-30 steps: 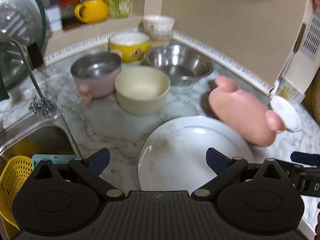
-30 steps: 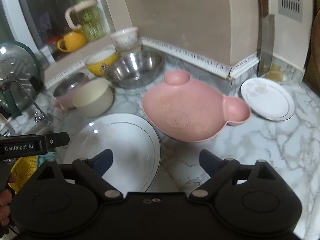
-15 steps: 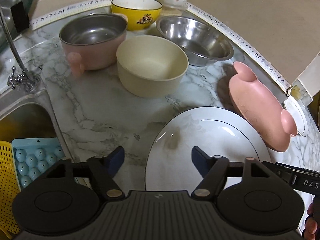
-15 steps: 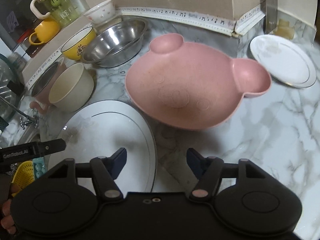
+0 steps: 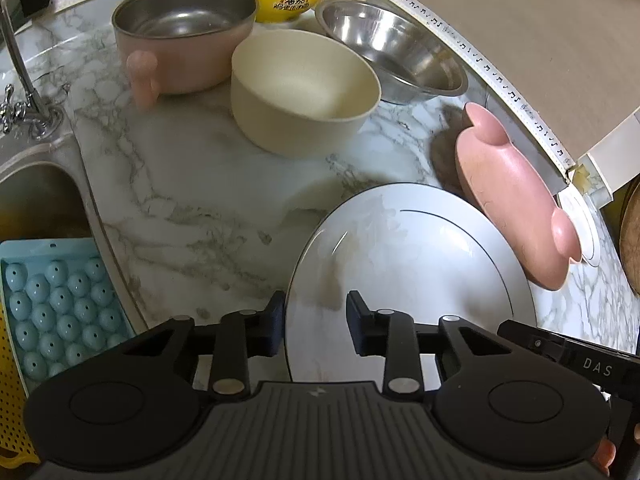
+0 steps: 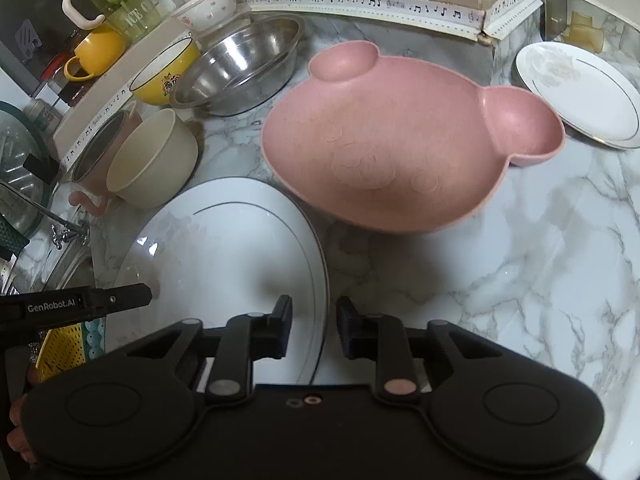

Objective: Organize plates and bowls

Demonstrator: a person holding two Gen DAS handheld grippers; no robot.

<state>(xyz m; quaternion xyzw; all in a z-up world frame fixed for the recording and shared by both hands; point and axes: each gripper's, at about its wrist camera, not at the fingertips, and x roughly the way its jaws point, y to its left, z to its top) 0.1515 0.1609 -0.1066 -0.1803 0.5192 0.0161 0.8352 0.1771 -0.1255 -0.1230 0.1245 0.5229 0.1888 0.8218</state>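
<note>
**Both grippers closing over the large white plate's rim**

Left wrist view: the left gripper (image 5: 316, 326) straddles the near left rim of the large white plate (image 5: 420, 264) on the marble surface (image 5: 180, 184), jaws narrowing, pads apparently not yet pressing.

Right wrist view: the right gripper (image 6: 314, 326) straddles its right rim likewise, beside the pink bear-shaped dish (image 6: 384, 140)

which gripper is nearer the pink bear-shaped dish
Right. The right gripper straddles the big white plate's edge beside the pink dish; the left gripper straddles the plate's opposite edge.
</note>
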